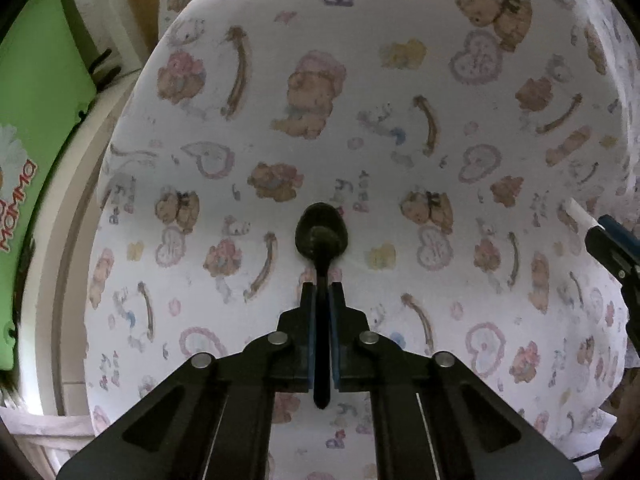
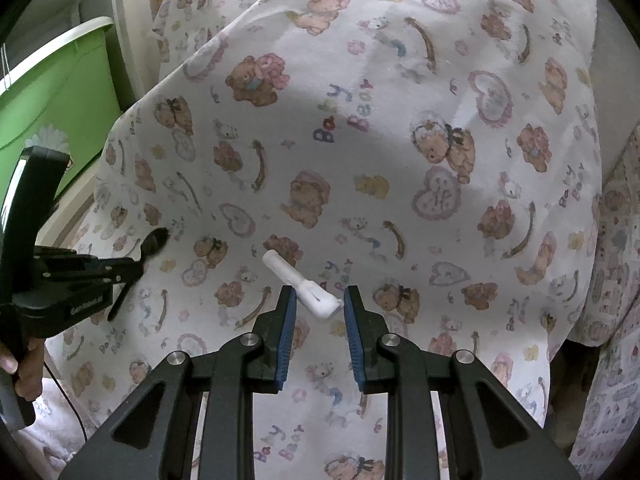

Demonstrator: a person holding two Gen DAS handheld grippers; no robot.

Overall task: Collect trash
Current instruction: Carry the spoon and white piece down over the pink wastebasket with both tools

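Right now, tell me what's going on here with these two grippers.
A person is collecting trash off a teddy-bear print cloth. The left gripper is shut on a black plastic spoon, bowl pointing forward. The right gripper is open, its fingers on either side of a white plastic tube piece lying on the cloth, not yet gripped. A green bin stands to the left.

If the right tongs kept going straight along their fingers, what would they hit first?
The white plastic piece: its near end already lies between the open right tongs, so they would likely meet it first. Beyond it is only the teddy-bear printed cloth. The exact height above the cloth is hard to judge.
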